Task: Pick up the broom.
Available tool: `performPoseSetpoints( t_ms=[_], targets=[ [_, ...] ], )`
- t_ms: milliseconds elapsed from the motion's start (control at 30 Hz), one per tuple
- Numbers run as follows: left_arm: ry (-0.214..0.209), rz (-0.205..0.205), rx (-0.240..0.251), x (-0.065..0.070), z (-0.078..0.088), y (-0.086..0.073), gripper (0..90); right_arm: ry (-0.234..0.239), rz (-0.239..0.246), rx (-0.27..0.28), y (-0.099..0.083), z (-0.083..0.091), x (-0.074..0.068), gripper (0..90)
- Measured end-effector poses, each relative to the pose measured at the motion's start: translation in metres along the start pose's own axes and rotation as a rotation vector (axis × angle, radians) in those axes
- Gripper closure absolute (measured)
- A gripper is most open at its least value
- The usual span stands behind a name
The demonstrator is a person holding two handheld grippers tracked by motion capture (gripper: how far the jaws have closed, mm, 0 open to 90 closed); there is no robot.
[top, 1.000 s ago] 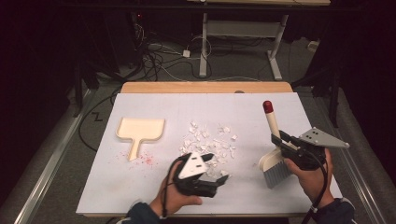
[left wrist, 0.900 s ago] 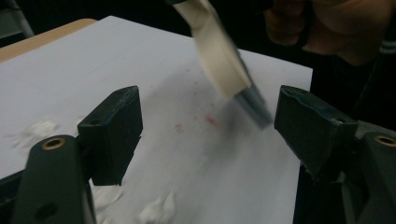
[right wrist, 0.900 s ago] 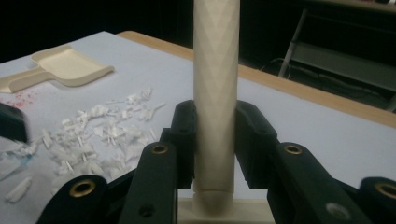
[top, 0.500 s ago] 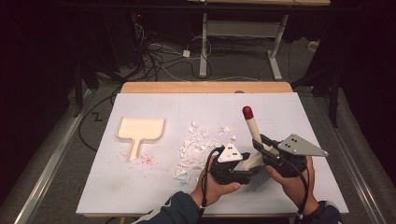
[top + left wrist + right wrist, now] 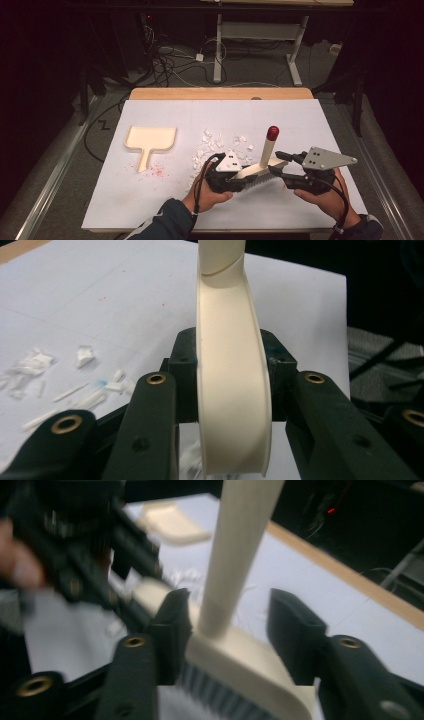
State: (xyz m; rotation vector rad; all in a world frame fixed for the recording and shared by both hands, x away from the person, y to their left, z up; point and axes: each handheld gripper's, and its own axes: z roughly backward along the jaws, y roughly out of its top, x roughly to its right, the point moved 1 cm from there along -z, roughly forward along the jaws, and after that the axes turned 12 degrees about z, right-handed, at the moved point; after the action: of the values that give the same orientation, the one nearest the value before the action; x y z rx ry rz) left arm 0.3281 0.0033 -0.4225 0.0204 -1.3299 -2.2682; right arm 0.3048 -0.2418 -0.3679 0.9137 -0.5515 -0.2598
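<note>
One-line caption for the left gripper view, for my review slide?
Left claw shut on the cream brush head, above white paper scraps on the white table cover.

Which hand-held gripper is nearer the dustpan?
Left. The left hand-held gripper sits right of the dustpan, across the paper scraps, clamped on the brush. The right hand-held gripper is farther right, beyond the brush handle.

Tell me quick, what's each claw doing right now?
Left gripper: fingers just closed, shut on the brush.
Right gripper: fingers just opened, standing either side of the brush handle, not gripping.
</note>
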Motion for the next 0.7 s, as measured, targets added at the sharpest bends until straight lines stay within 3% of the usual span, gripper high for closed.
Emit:
performPoseSetpoints(
  t_ms=[33,100,133,233,300,367,467,533,633,700],
  targets=[
    [-0.034,-0.035,-0.031,-0.001,0.007,0.0,64.7,0.033,0.019,-0.015,-0.002,-0.002,0.0,46.1],
    [-0.049,-0.089,-0.063,0.001,0.012,-0.001,64.7,0.061,0.065,-0.049,-0.006,-0.007,-0.001,42.7],
    [-0.049,-0.089,-0.063,0.001,0.012,-0.001,64.7,0.061,0.065,-0.049,-0.006,-0.007,-0.001,42.7],
    [-0.111,-0.156,-0.098,0.007,0.015,-0.004,64.7,0.183,0.121,-0.101,-0.011,-0.021,-0.008,40.5],
    [-0.126,-0.164,-0.1,0.008,0.015,-0.004,64.7,0.266,0.144,-0.125,-0.014,-0.03,-0.013,42.0],
    [-0.153,-0.196,-0.112,0.012,0.015,-0.004,64.6,0.322,0.177,-0.149,-0.018,-0.037,-0.019,49.6],
    [-0.178,-0.182,-0.109,0.007,0.016,-0.004,62.7,0.381,0.183,-0.127,-0.021,-0.04,-0.02,58.6],
    [-0.166,-0.182,-0.09,0.006,0.017,-0.003,57.7,0.41,0.195,-0.103,-0.022,-0.042,-0.018,63.8],
    [-0.141,-0.19,-0.07,0.005,0.021,-0.003,48.2,0.428,0.161,-0.105,-0.02,-0.04,-0.022,67.2],
    [-0.039,-0.186,-0.032,0.002,0.03,-0.003,41.1,0.39,0.163,-0.116,-0.017,-0.037,-0.021,67.8]
  ],
)
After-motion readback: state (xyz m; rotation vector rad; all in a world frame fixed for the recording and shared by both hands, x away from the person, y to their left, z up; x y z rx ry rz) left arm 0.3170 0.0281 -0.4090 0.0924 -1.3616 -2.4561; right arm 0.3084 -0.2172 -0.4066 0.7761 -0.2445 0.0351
